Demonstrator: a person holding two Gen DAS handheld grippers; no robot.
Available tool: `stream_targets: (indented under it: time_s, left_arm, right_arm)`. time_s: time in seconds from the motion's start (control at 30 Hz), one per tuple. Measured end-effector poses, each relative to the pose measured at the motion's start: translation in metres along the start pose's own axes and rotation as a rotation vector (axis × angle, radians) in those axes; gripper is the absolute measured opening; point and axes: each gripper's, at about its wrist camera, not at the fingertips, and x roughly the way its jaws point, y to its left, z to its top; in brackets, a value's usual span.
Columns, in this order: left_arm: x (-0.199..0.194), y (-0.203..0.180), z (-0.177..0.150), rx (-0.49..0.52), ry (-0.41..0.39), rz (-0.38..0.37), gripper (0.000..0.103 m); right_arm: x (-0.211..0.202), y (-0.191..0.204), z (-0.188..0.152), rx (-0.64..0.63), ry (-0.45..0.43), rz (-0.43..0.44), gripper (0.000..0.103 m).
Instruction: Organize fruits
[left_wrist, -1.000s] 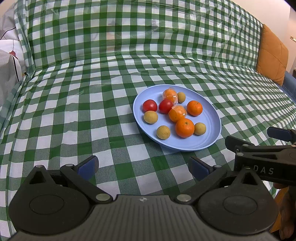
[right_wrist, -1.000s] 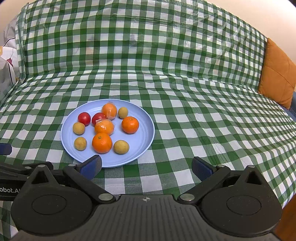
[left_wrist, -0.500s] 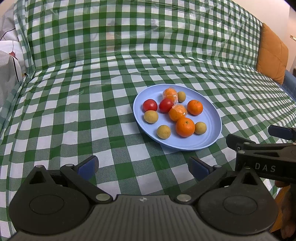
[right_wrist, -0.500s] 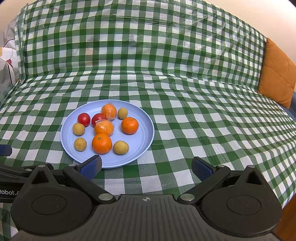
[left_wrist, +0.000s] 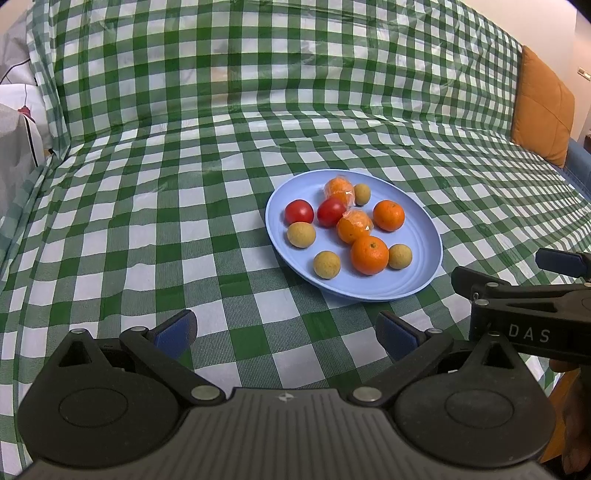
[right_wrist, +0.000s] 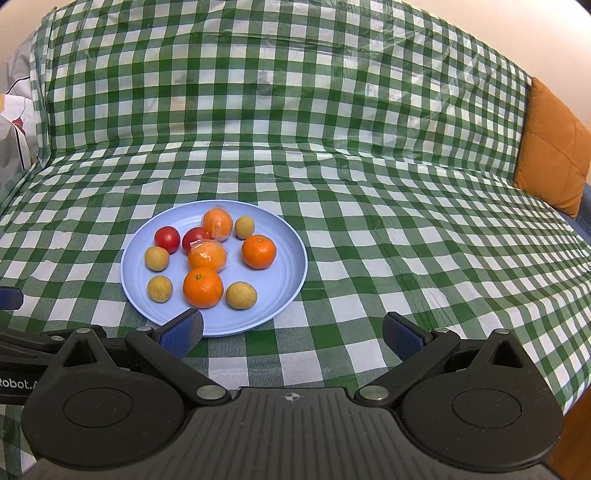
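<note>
A light blue plate (left_wrist: 421, 236) lies on the green checked cloth and holds mixed fruit: two red tomatoes (left_wrist: 299, 211), several oranges (left_wrist: 369, 255), two of them in clear wrap, and several small tan fruits (left_wrist: 327, 264). The plate also shows in the right wrist view (right_wrist: 288, 266). My left gripper (left_wrist: 286, 334) is open and empty, short of the plate's near left side. My right gripper (right_wrist: 293, 334) is open and empty, at the plate's near right edge; it also shows from the side in the left wrist view (left_wrist: 517, 280).
The green-and-white checked plastic cloth (left_wrist: 147, 221) covers a sofa seat and backrest. An orange cushion (left_wrist: 541, 107) leans at the far right. White patterned fabric (left_wrist: 14, 122) lies at the far left edge.
Both grippers have crept slightly forward, toward the plate. Nothing on the plate has moved.
</note>
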Motion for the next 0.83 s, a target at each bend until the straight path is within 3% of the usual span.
stream_targets:
  time_s: [0.83]
  left_arm:
    - [-0.004, -0.016, 0.005, 0.018, -0.044, -0.033, 0.103]
  right_arm:
    - [0.000, -0.002, 0.007, 0.017, -0.027, 0.018, 0.102]
